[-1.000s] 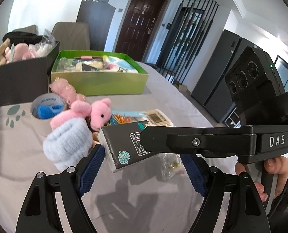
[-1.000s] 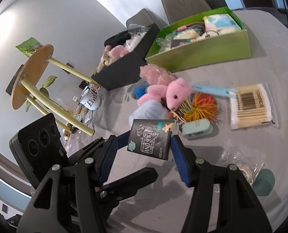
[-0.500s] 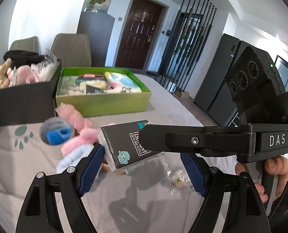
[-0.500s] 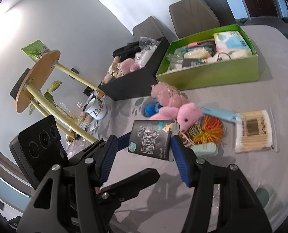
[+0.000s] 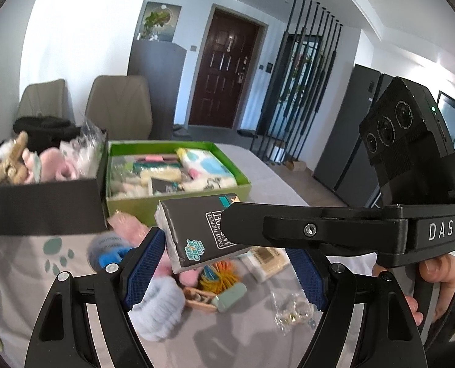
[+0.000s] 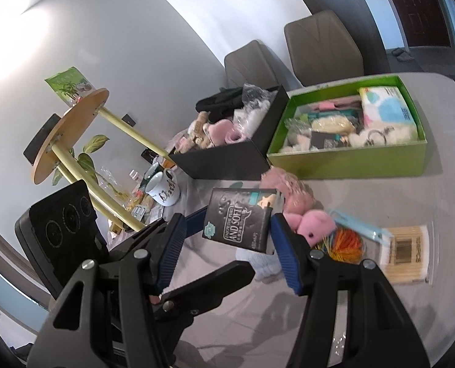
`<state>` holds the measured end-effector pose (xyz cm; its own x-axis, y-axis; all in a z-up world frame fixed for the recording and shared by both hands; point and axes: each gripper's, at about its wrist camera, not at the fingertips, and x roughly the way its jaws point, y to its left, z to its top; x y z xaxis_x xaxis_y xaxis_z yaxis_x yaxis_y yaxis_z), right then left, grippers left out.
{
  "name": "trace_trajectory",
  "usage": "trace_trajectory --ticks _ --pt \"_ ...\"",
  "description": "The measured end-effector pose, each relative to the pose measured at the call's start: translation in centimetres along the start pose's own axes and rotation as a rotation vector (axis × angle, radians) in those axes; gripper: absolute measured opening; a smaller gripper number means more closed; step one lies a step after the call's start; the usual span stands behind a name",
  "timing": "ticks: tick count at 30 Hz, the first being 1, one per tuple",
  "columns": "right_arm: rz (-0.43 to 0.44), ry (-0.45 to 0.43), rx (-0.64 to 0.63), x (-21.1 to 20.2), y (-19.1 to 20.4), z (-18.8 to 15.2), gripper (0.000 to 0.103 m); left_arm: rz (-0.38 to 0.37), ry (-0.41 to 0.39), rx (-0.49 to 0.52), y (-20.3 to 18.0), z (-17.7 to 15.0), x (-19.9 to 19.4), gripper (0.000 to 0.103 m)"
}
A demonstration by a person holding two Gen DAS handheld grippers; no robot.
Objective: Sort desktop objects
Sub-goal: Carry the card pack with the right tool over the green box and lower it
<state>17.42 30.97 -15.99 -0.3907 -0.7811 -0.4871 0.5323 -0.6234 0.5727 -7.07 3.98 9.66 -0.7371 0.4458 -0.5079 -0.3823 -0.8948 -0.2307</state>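
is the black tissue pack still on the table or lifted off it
Lifted: the black tissue pack hangs above the table, pinched between the right gripper pads.

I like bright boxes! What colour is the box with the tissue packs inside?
Bright green. The green box shows best in the right wrist view, beside the black box.

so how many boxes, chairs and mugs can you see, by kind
boxes: 2, black box and green box
chairs: 2, and
mugs: 1, white mug
total: 5
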Motion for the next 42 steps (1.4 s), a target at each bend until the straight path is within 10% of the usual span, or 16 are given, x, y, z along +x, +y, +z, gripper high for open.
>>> trace_trajectory --ticks 33,42 --pt "0.008 -0.084 -0.053 2.2 0.2 11.1 0.064 0.009 -0.086 0.034 4.2 10.2 4.1 0.081" --pt "0.011 -0.054 -0.015 5.4 -2.1 11.9 0.065 0.017 -0.002 -0.017 6.9 9.8 8.3 0.081"
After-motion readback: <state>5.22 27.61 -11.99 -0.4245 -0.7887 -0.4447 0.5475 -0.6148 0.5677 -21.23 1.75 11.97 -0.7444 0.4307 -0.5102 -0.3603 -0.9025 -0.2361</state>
